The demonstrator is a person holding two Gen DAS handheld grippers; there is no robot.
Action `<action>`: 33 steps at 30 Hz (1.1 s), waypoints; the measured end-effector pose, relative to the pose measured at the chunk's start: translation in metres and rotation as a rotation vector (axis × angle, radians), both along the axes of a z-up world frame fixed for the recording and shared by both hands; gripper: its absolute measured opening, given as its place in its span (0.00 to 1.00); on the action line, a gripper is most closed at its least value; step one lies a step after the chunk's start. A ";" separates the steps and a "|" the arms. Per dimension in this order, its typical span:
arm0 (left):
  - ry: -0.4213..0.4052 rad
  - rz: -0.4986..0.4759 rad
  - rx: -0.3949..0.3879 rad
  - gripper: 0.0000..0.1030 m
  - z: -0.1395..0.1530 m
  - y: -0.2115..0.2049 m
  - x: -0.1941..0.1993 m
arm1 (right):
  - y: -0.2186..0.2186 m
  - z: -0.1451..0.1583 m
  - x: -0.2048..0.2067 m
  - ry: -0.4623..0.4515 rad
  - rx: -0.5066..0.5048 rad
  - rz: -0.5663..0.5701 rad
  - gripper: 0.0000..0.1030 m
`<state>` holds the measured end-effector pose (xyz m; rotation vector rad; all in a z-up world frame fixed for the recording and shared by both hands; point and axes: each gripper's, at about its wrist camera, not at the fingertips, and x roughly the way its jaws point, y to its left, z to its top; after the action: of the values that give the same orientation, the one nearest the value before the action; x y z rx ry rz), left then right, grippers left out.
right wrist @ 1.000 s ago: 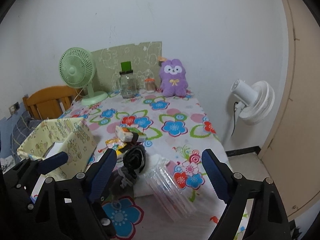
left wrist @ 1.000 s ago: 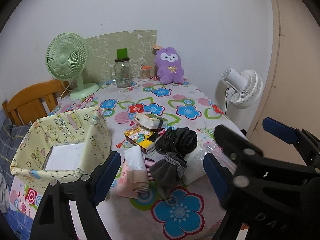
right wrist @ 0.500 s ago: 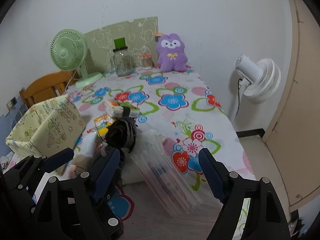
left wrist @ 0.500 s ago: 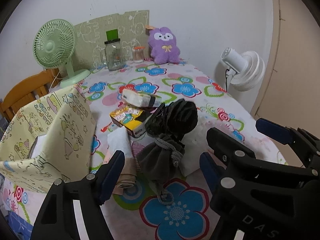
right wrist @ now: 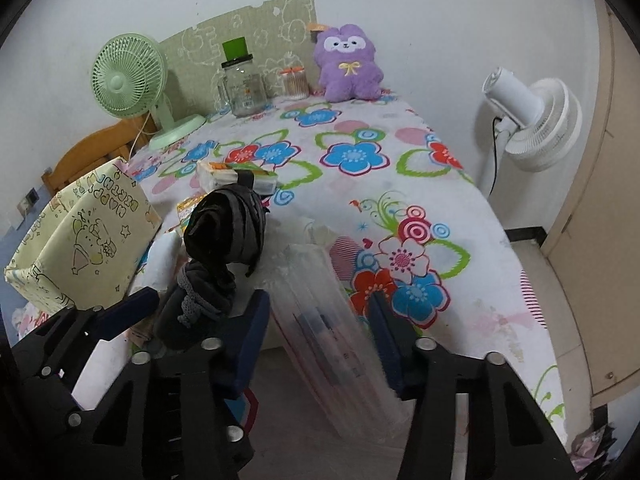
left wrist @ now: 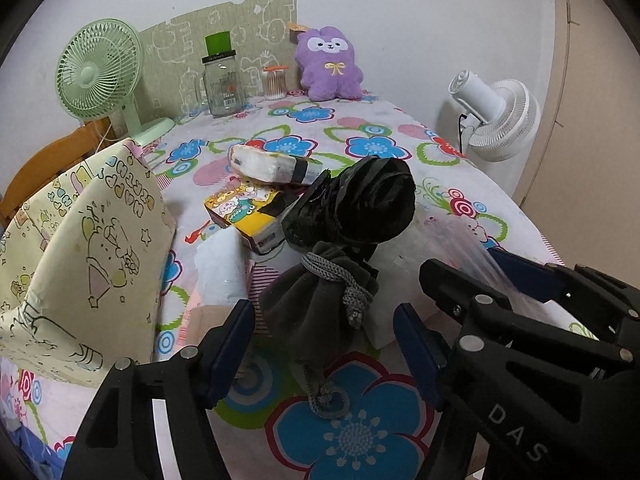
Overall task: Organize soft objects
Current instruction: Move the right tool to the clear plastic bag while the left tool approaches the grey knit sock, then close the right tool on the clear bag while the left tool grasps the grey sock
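Pouch, grey velvet with a drawstring, lies on the flowered tablecloth, a black fabric bundle touching its far end. Your left gripper straddles the pouch, jaws just narrowing, pads not visibly pressing it. Your right gripper has just been closing around the clear plastic package; contact cannot be told. Yellow printed bin stands left of the pile.
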<state>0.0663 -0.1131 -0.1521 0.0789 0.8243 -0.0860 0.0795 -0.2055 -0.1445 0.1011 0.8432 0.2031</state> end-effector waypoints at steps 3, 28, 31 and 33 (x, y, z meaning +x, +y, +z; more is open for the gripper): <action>-0.003 0.000 0.005 0.71 0.000 -0.001 0.002 | 0.001 0.000 0.001 0.001 -0.002 0.014 0.33; 0.013 -0.001 -0.060 0.48 0.005 0.007 0.019 | 0.010 0.009 0.015 -0.009 0.001 0.016 0.22; 0.016 -0.011 -0.069 0.46 0.008 0.007 0.018 | 0.010 0.012 0.015 -0.011 0.002 0.013 0.22; 0.010 -0.020 -0.073 0.46 0.012 0.006 0.016 | 0.009 0.015 0.014 -0.015 0.002 0.007 0.22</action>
<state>0.0818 -0.1072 -0.1404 0.0181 0.8293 -0.1356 0.0932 -0.1960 -0.1299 0.0985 0.8283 0.2110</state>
